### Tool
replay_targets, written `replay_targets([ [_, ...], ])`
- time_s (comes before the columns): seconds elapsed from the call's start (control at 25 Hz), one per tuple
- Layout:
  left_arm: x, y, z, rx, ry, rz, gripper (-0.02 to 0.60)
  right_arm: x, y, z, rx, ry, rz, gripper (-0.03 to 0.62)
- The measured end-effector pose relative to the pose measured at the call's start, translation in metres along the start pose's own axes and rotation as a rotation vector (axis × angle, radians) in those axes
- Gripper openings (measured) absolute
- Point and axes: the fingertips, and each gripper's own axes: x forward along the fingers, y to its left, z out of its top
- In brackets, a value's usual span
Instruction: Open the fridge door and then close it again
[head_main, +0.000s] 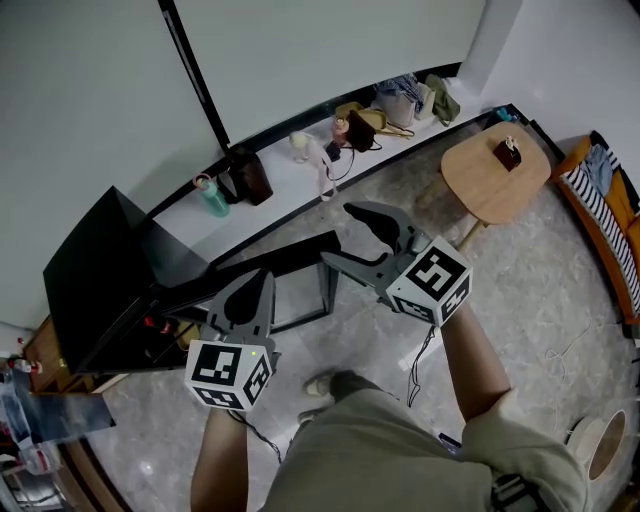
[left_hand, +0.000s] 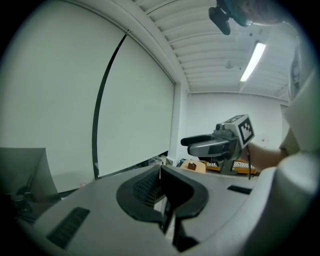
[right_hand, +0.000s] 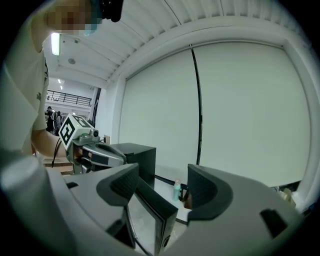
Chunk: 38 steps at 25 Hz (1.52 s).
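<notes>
The pale stone floor fills most of the head view, and the black fridge stands low at the left of the frame with its door already swung wide open. The door's top edge runs from the fridge toward the frame's centre. A round wooden table sits at the upper right, and a window ledge carrying bags and a teal bottle crosses the top. The right gripper, its jaws spread and holding nothing, hangs above the door's free, upright edge; in its own view that edge shows low between the jaws, untouched. The left gripper, jaws pressed together and empty, hovers nearer the hinge side. Closing looks to be the part left, and the right gripper is the better placed to push the free edge leftward toward the fridge
</notes>
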Motion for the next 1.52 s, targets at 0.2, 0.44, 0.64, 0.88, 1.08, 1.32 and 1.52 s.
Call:
replay_targets([
  [0.2,-0.003,-0.001,0.001,0.007,0.002,0.001,0.008,-0.001,0.001,-0.006,0.010,0.027,0.014,0.265],
  [0.44,-0.005,-0.004,-0.001,0.007,0.005,-0.007,0.008,0.000,0.005,-0.009,0.001,0.045,0.059,0.278],
  [0.64,-0.006,-0.004,-0.003,0.003,0.007,-0.008,0.008,0.012,0.014,-0.025,-0.028,0.082,0.177,0.319],
  [0.88,-0.008,-0.005,-0.012,0.000,0.023,-0.015,0.008,0.030,0.022,-0.056,-0.020,0.129,0.327,0.328],
  [1.08,-0.007,-0.006,-0.016,-0.005,0.033,-0.018,0.008,0.039,0.011,-0.084,-0.042,0.170,0.360,0.328],
  [1.32,-0.006,-0.007,-0.024,-0.009,0.052,-0.021,0.008,0.045,0.006,-0.100,-0.041,0.196,0.429,0.328],
  [1.52,-0.002,-0.007,-0.030,-0.018,0.063,-0.024,0.008,0.052,0.008,-0.108,-0.013,0.204,0.502,0.325],
])
